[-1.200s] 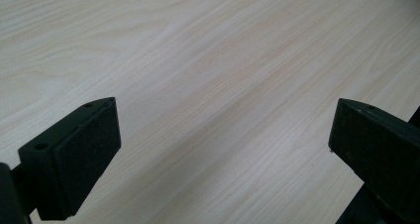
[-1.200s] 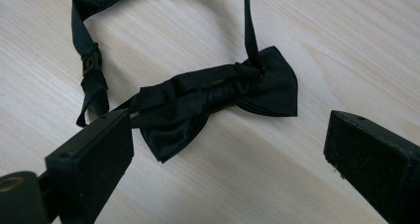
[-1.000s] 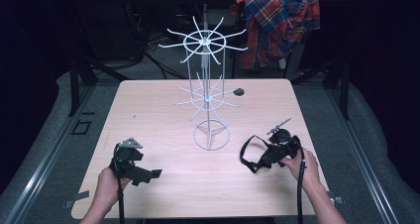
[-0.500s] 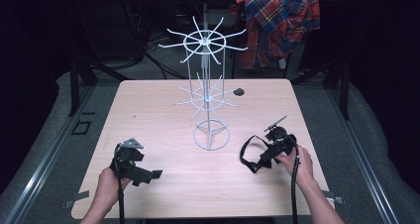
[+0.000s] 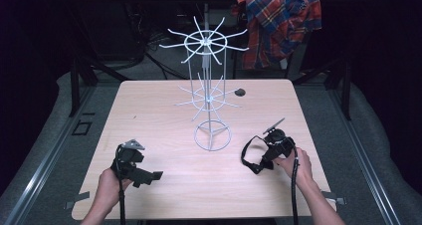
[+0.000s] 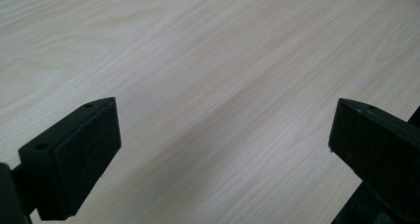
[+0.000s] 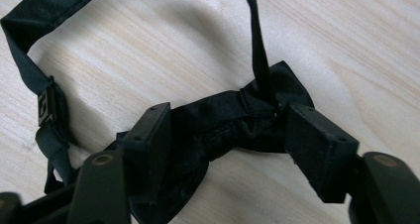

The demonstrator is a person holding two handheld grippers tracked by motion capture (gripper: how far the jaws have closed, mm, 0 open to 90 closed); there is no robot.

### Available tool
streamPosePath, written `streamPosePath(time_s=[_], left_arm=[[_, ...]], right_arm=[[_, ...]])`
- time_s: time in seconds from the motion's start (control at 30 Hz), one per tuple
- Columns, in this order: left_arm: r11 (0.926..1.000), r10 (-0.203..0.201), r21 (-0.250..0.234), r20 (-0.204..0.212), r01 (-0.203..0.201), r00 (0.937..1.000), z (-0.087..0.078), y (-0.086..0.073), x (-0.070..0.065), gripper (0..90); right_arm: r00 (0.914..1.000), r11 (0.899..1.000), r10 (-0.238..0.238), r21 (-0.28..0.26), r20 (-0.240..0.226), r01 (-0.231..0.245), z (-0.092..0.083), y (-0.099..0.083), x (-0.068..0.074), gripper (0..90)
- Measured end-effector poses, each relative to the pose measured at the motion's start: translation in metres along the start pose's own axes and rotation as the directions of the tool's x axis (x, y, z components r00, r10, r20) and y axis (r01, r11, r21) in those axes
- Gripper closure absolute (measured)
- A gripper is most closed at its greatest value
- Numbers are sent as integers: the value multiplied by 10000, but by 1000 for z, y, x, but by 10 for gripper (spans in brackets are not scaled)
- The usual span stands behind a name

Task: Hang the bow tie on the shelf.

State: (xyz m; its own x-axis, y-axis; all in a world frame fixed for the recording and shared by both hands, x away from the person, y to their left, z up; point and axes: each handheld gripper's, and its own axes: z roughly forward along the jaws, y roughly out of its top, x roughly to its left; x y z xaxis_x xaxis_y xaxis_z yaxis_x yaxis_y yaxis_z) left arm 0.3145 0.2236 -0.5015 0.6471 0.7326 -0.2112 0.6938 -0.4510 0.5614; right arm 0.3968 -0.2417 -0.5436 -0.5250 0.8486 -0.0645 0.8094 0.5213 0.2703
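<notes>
A black bow tie [image 7: 233, 122] with a thin neck strap [image 5: 247, 154] lies low over the wooden table [image 5: 159, 110] at the front right. My right gripper [image 7: 228, 135] is shut on its crumpled knot, one jaw on each wing; the strap loops away to the left. In the high view my right gripper [image 5: 263, 161] sits right of the white wire stand [image 5: 204, 42]. My left gripper [image 5: 149, 177] rests at the front left, held by a hand. Seen from its own camera, my left gripper [image 6: 223, 149] is wide open over bare wood.
The wire stand has two tiers of radiating hooks and a ring base [image 5: 213, 137] at the table's middle. A small dark object [image 5: 240, 91] lies behind it on the table. A plaid shirt [image 5: 278, 21] hangs beyond the far edge. Cables trail from both grippers toward the front.
My right gripper has shifted slightly left and toward the front edge with the bow tie. The left gripper has stayed put.
</notes>
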Motion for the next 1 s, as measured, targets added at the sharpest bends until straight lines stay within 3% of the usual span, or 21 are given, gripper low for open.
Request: streamPosePath(time_s=[0.5,0.53,0.57,1.0], left_arm=[[10000,20,37,-22,-20,10000,1,0,-2,0],[10000,18,52,-24,-18,10000,1,0,-2,0],[9999,61,93,-23,-61,10000,1,0,-1,0],[9999,49,108,-32,-48,10000,1,0,-2,0]], right_arm=[[9993,9995,268,-186,-264,-273,0,-2,1,528],[9984,9975,496,-489,-288,-510,2,-3,2,544],[9986,9986,393,-328,-360,-405,0,-3,0,553],[9976,9971,435,-596,-537,-467,-1,-5,1,676]])
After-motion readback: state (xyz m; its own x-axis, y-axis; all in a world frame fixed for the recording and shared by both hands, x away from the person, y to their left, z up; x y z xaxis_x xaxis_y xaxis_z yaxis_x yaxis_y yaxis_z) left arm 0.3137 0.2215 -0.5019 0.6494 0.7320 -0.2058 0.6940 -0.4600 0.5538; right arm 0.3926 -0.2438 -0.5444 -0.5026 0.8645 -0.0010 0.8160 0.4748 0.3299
